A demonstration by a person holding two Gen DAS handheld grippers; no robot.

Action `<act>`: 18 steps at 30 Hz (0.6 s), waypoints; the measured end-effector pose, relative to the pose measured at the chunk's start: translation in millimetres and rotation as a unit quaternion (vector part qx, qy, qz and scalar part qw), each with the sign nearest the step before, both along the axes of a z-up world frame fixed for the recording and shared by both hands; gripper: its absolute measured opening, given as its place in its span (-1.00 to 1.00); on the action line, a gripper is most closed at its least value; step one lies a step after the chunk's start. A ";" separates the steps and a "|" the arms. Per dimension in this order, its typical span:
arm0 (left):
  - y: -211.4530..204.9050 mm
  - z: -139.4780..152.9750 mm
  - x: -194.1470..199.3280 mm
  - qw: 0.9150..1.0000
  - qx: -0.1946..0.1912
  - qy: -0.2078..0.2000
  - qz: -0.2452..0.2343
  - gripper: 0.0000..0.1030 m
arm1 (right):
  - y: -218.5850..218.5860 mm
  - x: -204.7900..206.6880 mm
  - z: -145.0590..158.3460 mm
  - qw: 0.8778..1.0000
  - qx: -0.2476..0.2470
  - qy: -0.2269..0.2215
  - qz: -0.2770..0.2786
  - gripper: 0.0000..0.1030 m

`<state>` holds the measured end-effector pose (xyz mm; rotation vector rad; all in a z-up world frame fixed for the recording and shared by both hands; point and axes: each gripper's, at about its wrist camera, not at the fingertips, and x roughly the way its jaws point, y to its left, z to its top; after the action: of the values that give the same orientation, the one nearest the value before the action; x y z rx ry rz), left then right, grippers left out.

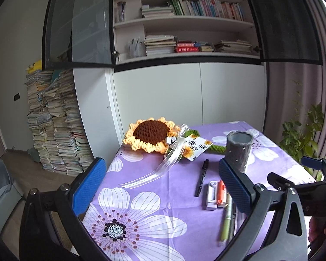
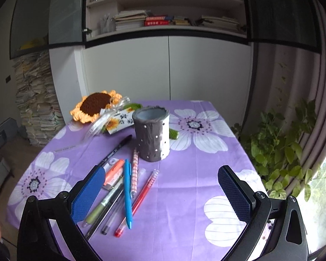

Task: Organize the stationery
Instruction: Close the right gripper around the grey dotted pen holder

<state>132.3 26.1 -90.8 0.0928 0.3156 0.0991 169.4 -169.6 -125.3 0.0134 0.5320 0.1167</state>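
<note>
Both grippers, left and right, held agape, empty | pens strewn mid-table | pen holder unfilled | nothing organized yet

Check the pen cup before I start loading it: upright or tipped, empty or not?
Upright: the cup stands on its base, mouth up. No pens stick out; its bottom is hidden.

My worktop wears a matt purple flowered cloth; the yarn-crocheted sunflower looks nubbly, the grey dotted pen cup wrinkled, the blue plastic pen glossy.
</note>
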 end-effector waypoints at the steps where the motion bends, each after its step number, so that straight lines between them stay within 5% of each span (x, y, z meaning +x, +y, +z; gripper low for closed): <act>1: 2.7 -5.1 8.0 1.000 -0.001 0.005 0.003 0.99 | -0.9 10.1 -4.7 1.000 0.002 0.009 0.003 1.00; 10: 23.6 -47.5 83.5 0.996 -0.047 0.076 -0.006 0.98 | 5.6 93.0 -22.3 0.998 -0.017 0.045 0.035 1.00; 18: 35.0 -60.0 115.9 0.994 -0.059 0.091 -0.010 0.98 | 27.0 139.8 -33.2 0.996 -0.049 0.058 0.044 1.00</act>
<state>248.1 61.1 -150.8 -0.0121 0.5011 0.0524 309.2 -142.7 -158.6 -0.0986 0.6545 0.1766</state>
